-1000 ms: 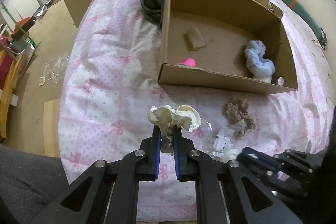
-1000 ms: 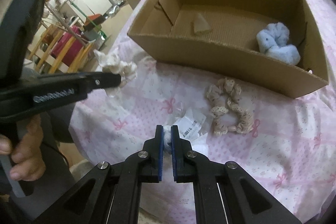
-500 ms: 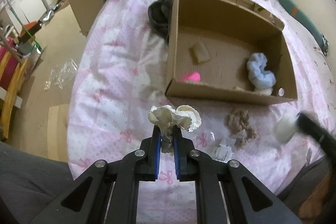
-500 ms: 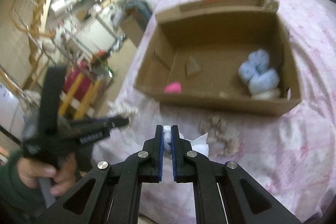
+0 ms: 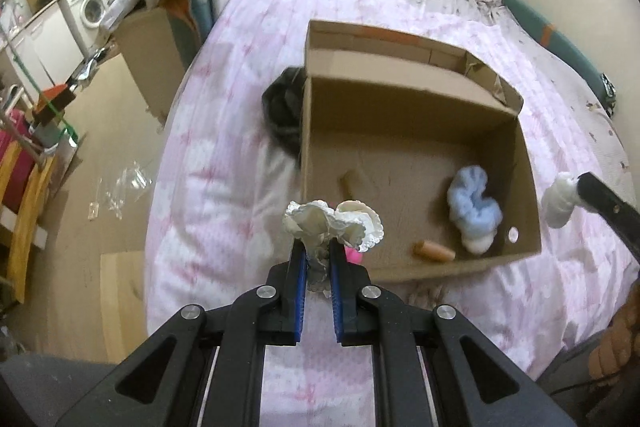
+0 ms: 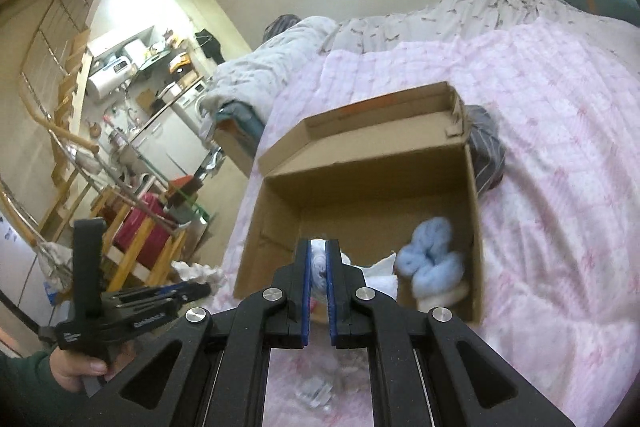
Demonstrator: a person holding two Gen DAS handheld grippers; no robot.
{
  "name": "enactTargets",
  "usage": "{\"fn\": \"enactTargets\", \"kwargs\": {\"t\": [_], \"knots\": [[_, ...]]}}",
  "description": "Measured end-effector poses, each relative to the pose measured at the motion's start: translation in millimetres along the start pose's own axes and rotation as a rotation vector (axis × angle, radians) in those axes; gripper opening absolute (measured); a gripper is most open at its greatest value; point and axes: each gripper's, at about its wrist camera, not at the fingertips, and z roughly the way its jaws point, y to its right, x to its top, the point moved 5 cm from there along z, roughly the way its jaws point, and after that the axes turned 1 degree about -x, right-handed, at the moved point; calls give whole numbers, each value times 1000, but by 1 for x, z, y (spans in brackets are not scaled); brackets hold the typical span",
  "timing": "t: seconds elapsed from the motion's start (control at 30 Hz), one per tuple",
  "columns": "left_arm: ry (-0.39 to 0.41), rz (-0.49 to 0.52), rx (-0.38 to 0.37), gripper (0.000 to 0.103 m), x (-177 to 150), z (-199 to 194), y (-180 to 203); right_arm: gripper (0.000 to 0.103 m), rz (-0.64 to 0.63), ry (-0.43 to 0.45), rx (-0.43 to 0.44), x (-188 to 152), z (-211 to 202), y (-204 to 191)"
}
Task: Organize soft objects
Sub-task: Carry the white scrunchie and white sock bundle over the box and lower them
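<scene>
Both loads lifted off the pink bedspread [image 5: 224, 163] since a second ago and carried up toward the cardboard box [image 5: 408, 115]. Left gripper [image 5: 318, 259] clamped narrow on the cream scrunchie [image 5: 332, 225], held over the box's near wall, ruffles fanned crosswise. Right gripper [image 6: 318, 279] pinched tight on a white soft piece [image 6: 320, 263], hanging above the box's near edge; long axis not discernible. Blue scrunchie [image 5: 474, 209] already inside, so release into the box looks next.

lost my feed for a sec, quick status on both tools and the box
Left tool shut on cream scrunchie. Right tool shut on white scrunchie. Both at cardboard box near edge; blue scrunchie already inside. Nothing blocking.
</scene>
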Motion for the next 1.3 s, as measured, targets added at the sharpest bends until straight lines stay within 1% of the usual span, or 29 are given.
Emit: {"fn": "enactTargets", "kwargs": {"t": [0.17, 0.33, 0.5, 0.6, 0.7, 0.83, 0.97, 1.3], "knots": [[13, 31, 6, 10, 17, 9, 11, 8, 18, 2, -22, 5, 13, 15], [3, 44, 17, 10, 25, 30, 21, 8, 27, -25, -50, -2, 29, 27], [-7, 48, 3, 10, 27, 53, 30, 8, 47, -56, -76, -9, 42, 39], [-9, 55, -29, 10, 24, 67, 35, 8, 51, -88, -91, -16, 51, 43], [-14, 92, -12, 10, 20, 78, 40, 8, 40, -127, -113, -26, 62, 45], [-8, 108, -10, 10, 16, 83, 39, 8, 0, -168, -134, -37, 72, 42], [-15, 91, -15, 10, 13, 84, 36, 9, -13, -199, -149, -44, 78, 43], [-10, 71, -21, 11, 13, 85, 33, 9, -2, -208, -164, -45, 81, 46]]}}
